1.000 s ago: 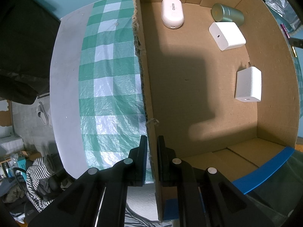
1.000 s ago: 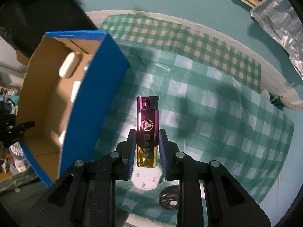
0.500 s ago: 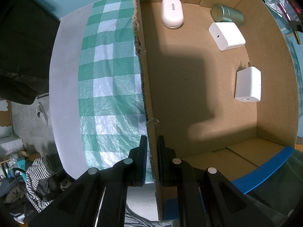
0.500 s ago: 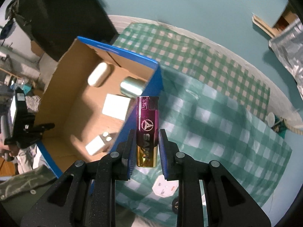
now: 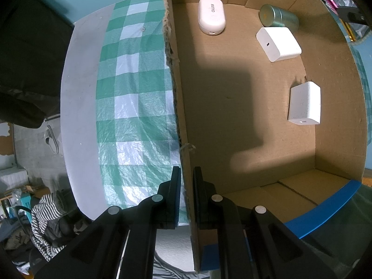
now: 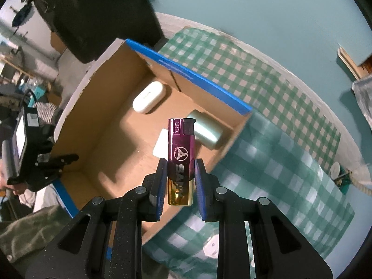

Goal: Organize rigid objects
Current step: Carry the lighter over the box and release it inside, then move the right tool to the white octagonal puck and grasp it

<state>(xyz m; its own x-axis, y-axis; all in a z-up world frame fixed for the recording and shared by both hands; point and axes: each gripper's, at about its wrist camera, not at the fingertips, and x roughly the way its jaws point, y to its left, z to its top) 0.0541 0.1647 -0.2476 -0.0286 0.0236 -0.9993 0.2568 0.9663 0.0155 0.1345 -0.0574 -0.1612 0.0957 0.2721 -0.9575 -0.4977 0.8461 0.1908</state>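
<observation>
My right gripper (image 6: 180, 179) is shut on a magenta and gold lighter (image 6: 181, 158), held upright above the near wall of the open cardboard box (image 6: 93, 121). My left gripper (image 5: 187, 181) is shut on the box's left wall (image 5: 183, 144). Inside the box lie a white oval case (image 5: 211, 15), a green tin (image 5: 279, 18) and two white chargers (image 5: 279, 44) (image 5: 304, 105). The right wrist view shows the oval case (image 6: 148, 96), the tin (image 6: 207, 131) and one charger (image 6: 161, 147) partly hidden behind the lighter.
A green checked cloth (image 6: 290, 144) covers the round white table (image 5: 79, 116). A white socket-like item (image 6: 212, 248) lies on the cloth under the right gripper. A small white cap (image 6: 336, 169) sits near the table's right edge. Clothes (image 5: 46, 218) lie on the floor.
The right gripper has carried the lighter leftward, from over the cloth to over the box opening. The left gripper and the box have not moved.
</observation>
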